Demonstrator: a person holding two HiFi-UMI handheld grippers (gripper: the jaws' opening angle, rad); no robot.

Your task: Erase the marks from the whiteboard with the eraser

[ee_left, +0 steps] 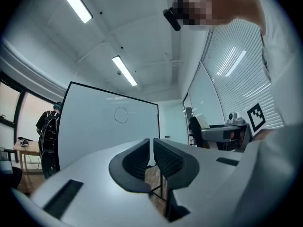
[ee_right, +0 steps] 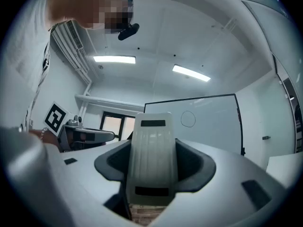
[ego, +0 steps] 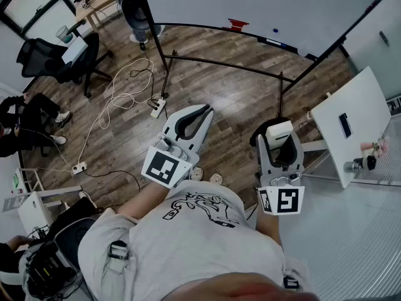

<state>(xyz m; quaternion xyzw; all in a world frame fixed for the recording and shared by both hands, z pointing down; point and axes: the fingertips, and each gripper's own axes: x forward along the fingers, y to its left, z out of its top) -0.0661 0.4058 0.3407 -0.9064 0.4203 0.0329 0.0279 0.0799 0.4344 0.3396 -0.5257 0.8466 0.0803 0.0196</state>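
Note:
The whiteboard (ego: 250, 5) stands on a black frame ahead of me, across the wooden floor. A thin drawn circle (ee_left: 121, 115) marks its surface, and the same circle (ee_right: 188, 119) also shows in the right gripper view. My right gripper (ego: 279, 128) is shut on a pale eraser (ee_right: 151, 145), which stands upright between the jaws, well short of the board. My left gripper (ego: 201, 111) is held beside it at chest height. Its dark pads (ee_left: 137, 161) are closed together with nothing between them.
A red item (ego: 237, 24) lies on the board's tray. A white table (ego: 360, 105) stands at the right with a small dark object on it. Cables and a power strip (ego: 158, 108) lie on the floor to the left, beyond them office chairs (ego: 53, 58) and seated people.

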